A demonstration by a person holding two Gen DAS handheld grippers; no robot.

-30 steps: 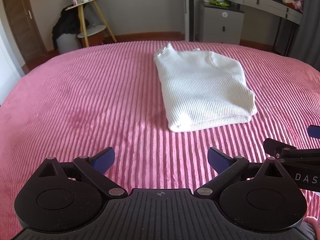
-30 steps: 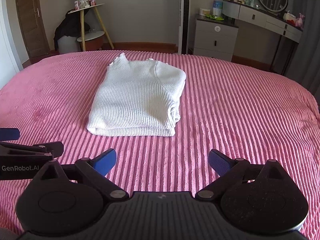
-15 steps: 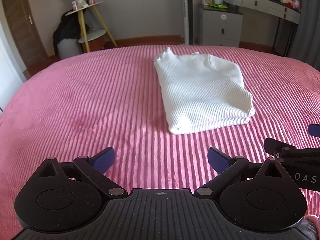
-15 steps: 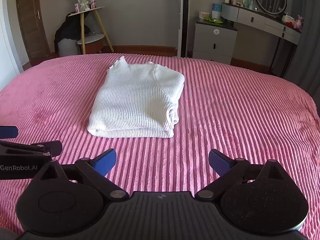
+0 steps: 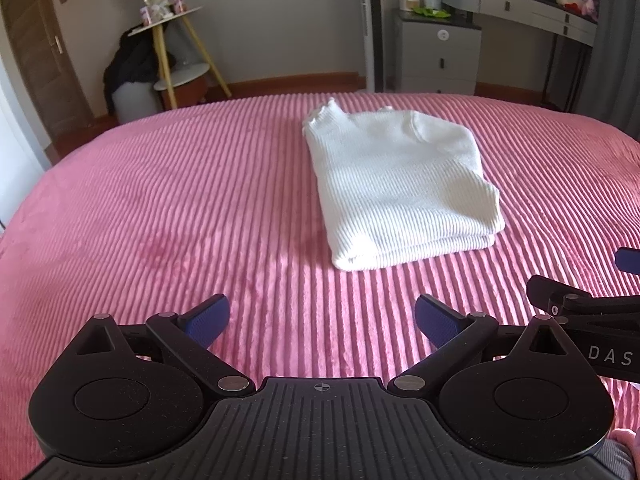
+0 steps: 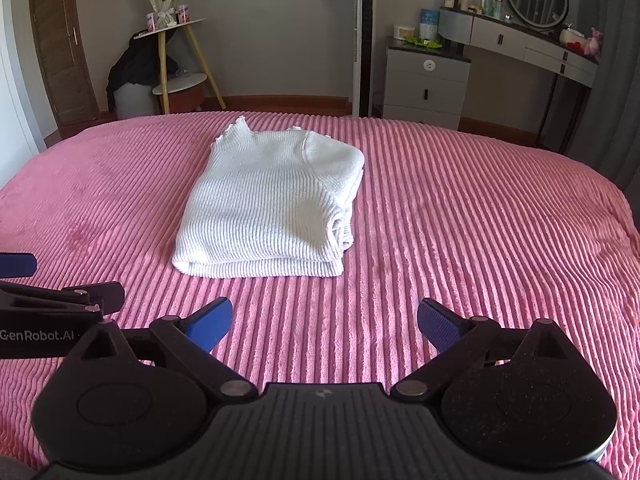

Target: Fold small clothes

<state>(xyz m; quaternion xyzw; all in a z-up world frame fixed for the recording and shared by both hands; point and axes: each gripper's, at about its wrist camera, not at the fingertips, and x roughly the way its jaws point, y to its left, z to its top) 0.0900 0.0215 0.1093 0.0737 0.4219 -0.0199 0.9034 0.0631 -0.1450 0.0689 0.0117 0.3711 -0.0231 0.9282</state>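
The white sweater [image 6: 268, 208] is lying folded in a neat rectangle on the pink bedspread [image 6: 460, 240]. I am holding my left gripper [image 5: 320, 320] and right gripper [image 6: 325, 322] wide apart, empty, near it. Folding is looking finished, I think.

Bed [image 5: 160, 200]: near edge cut off by frame.
Sweater [image 6: 264, 204]: lower layers hidden beneath the top fold.
Dresser bottles [image 6: 486, 0]: too small to tell.

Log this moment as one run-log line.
sweater: folded on bed | left tool: open, empty | right tool: open, empty
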